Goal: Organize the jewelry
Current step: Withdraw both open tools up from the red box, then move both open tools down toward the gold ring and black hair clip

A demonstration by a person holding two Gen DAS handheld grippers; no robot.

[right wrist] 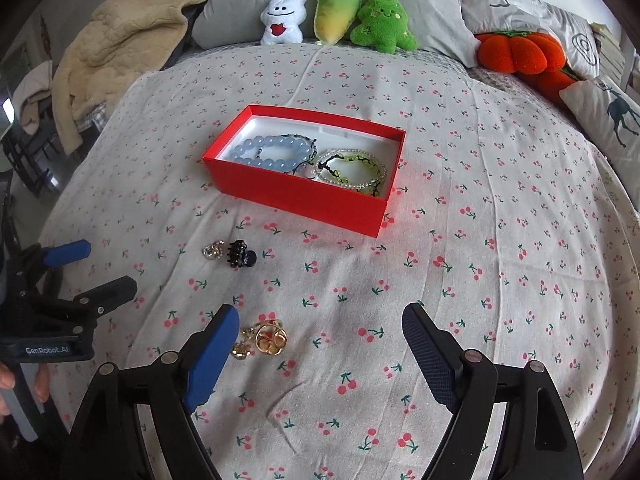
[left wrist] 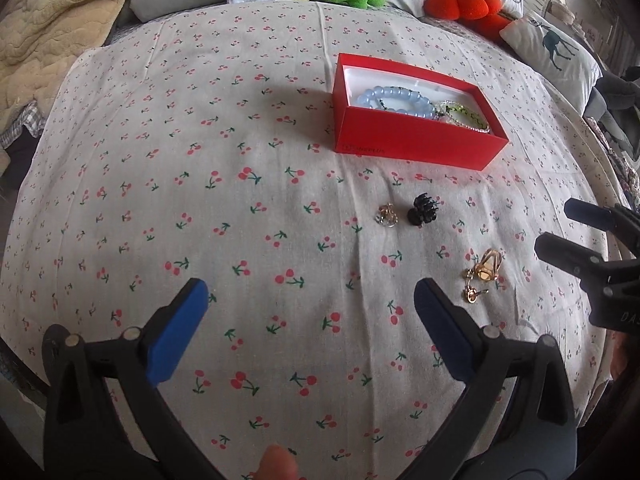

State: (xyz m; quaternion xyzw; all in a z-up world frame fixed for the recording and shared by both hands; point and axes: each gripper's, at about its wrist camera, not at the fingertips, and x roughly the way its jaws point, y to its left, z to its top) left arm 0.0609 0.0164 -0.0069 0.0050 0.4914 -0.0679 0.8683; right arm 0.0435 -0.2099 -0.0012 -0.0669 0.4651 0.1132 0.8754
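Observation:
A red box [left wrist: 416, 142] [right wrist: 296, 196] sits on the cherry-print cloth and holds a blue bead bracelet [left wrist: 394, 100] [right wrist: 276, 154] and green and clear bead bracelets [left wrist: 466, 116] [right wrist: 352, 170]. A small silver piece [left wrist: 387, 214] [right wrist: 213, 250], a black hair claw [left wrist: 423, 210] [right wrist: 241, 256] and gold earrings [left wrist: 482, 274] [right wrist: 262, 338] lie loose in front of the box. My left gripper [left wrist: 312, 294] [right wrist: 92, 268] is open and empty, left of the earrings. My right gripper [right wrist: 320, 320] [left wrist: 556, 226] is open and empty; its left finger is just beside the earrings.
Plush toys [right wrist: 338, 16], an orange pumpkin cushion [right wrist: 520, 52], pillows [right wrist: 608, 116] and a beige blanket [right wrist: 120, 40] line the far edge of the bed. The cherry-print cloth [right wrist: 480, 240] stretches wide to the right of the box.

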